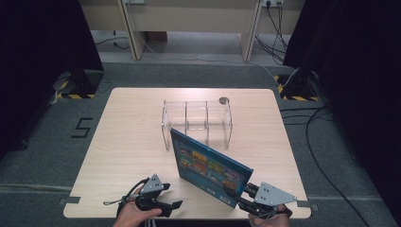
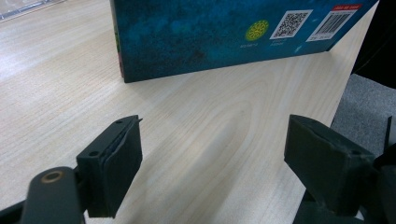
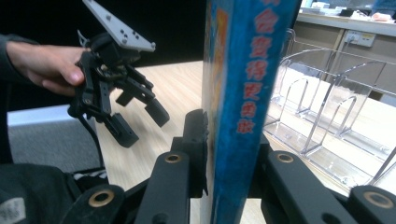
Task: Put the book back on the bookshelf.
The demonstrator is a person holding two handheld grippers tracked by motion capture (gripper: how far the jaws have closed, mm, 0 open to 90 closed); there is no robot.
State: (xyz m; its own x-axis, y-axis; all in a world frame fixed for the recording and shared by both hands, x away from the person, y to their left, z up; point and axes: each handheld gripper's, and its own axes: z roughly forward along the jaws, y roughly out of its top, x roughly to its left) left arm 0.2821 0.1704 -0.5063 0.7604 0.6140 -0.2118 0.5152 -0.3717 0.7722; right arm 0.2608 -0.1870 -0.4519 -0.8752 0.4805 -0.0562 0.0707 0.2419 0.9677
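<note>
A blue picture book (image 1: pixel 208 166) stands upright on its edge on the wooden table (image 1: pixel 127 137), tilted across the front centre. My right gripper (image 1: pixel 235 195) is shut on the book's near corner; in the right gripper view its spine (image 3: pixel 243 93) rises between the jaws. My left gripper (image 1: pixel 171 204) is open at the front left, apart from the book. In the left gripper view the book's back cover (image 2: pixel 224 32) with its barcode stands ahead of the empty jaws. A clear acrylic rack (image 1: pixel 196 120) with dividers stands behind the book.
The other hand with the left gripper (image 3: pixel 140 112) appears in the right gripper view, left of the book. A small round grommet (image 1: pixel 223 100) sits at the table's back edge. Cables and black stands lie on the floor around the table.
</note>
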